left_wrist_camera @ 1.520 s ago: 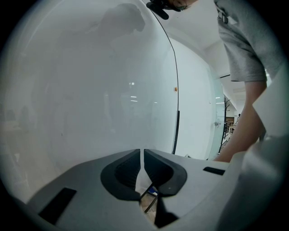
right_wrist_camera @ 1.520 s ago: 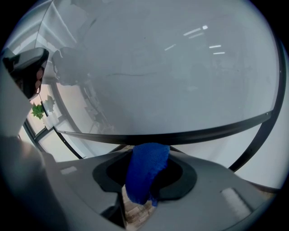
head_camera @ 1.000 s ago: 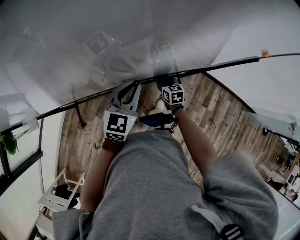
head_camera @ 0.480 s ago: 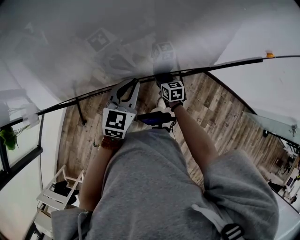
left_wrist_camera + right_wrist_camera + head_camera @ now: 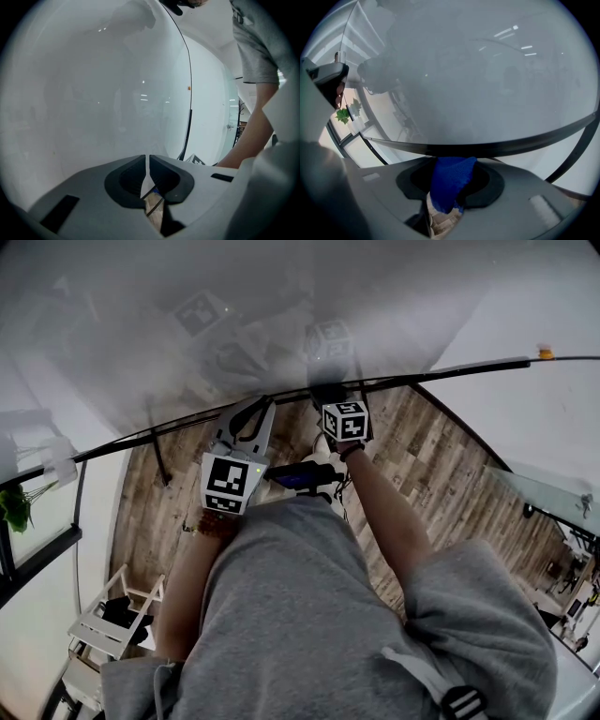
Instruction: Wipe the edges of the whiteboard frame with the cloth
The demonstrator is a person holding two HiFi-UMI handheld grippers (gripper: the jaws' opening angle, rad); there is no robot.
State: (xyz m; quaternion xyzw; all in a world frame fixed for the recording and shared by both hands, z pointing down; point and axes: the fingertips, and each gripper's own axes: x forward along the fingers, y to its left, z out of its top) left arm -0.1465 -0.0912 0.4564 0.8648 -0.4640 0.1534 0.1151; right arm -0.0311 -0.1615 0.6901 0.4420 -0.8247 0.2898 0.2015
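The whiteboard [image 5: 281, 306] fills the top of the head view, with its dark frame edge [image 5: 450, 371] running below it. My right gripper [image 5: 330, 397] sits at that edge, shut on a blue cloth [image 5: 450, 180]. In the right gripper view the cloth's top meets the dark frame edge [image 5: 511, 143]. My left gripper [image 5: 253, 413] hovers just left of it, close to the frame. Its jaws [image 5: 146, 176] are shut with nothing between them, and they face the white board surface and a dark frame edge [image 5: 190, 93].
Wood plank floor [image 5: 441, 474] lies below the board. A white rack [image 5: 108, 624] stands at lower left and a green plant [image 5: 14, 507] at far left. A small orange item [image 5: 544, 354] sits on the frame at right. A dark blue object [image 5: 300, 474] lies between my forearms.
Both grippers have crept slightly up toward the frame edge. The right gripper keeps the cloth against it, and both grips are unchanged.
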